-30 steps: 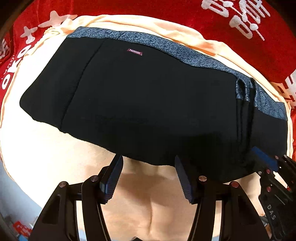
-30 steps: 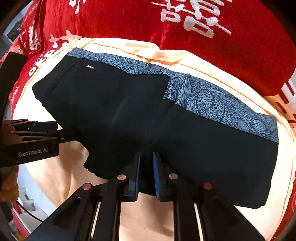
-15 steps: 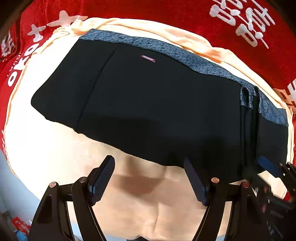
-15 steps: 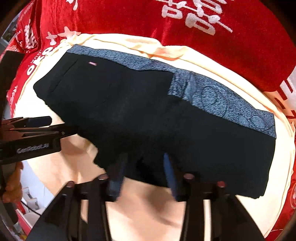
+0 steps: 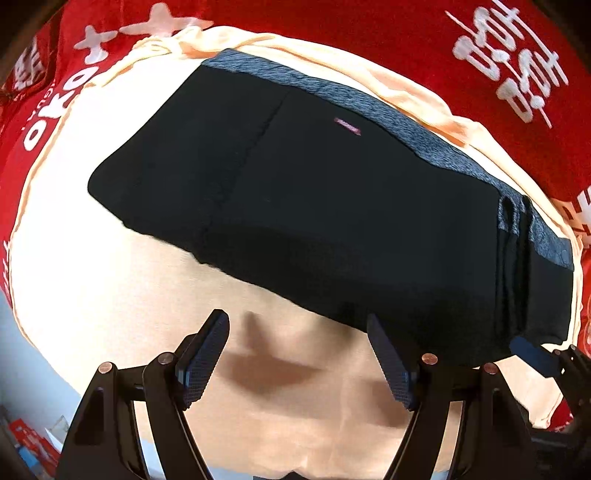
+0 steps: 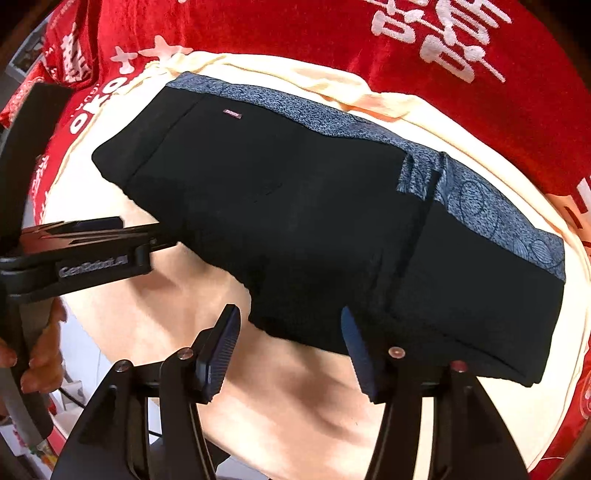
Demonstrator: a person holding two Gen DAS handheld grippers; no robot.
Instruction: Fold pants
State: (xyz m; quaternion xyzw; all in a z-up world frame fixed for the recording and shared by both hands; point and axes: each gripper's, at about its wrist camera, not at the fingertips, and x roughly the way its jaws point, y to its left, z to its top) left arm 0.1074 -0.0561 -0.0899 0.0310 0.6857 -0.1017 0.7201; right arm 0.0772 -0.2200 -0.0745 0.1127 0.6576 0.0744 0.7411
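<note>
Pants (image 5: 332, 206): black, folded into a broad band, lying flat on a cream cloth (image 5: 110, 280). A blue-grey patterned waistband (image 5: 388, 118) runs along the far edge; a small pink label (image 5: 346, 126) sits just below it. Toward the right end a folded layer overlaps, with patterned fabric showing at the fold (image 6: 421, 177).

Cream cloth: spread over a worktop, wrinkled near the front edge, bunched at the far side.

Red cloth (image 5: 351, 33): under the cream one, printed with white characters; visible round the far and side edges.

Left hand-held gripper (image 5: 295, 354): fingers spread wide, nothing between them, over bare cream cloth just at the near hem of the pants. Its right finger (image 5: 388, 362) overlaps the hem in the view; contact cannot be told. In the right wrist view the same tool (image 6: 92, 254) appears from the side at the left, with a hand (image 6: 40, 362) on its grip.

Right hand-held gripper (image 6: 291, 347): fingers spread wide, holding nothing, at the near hem of the pants toward the right part. One blue finger tip (image 5: 532, 354) of it shows at the right edge of the left wrist view.
</note>
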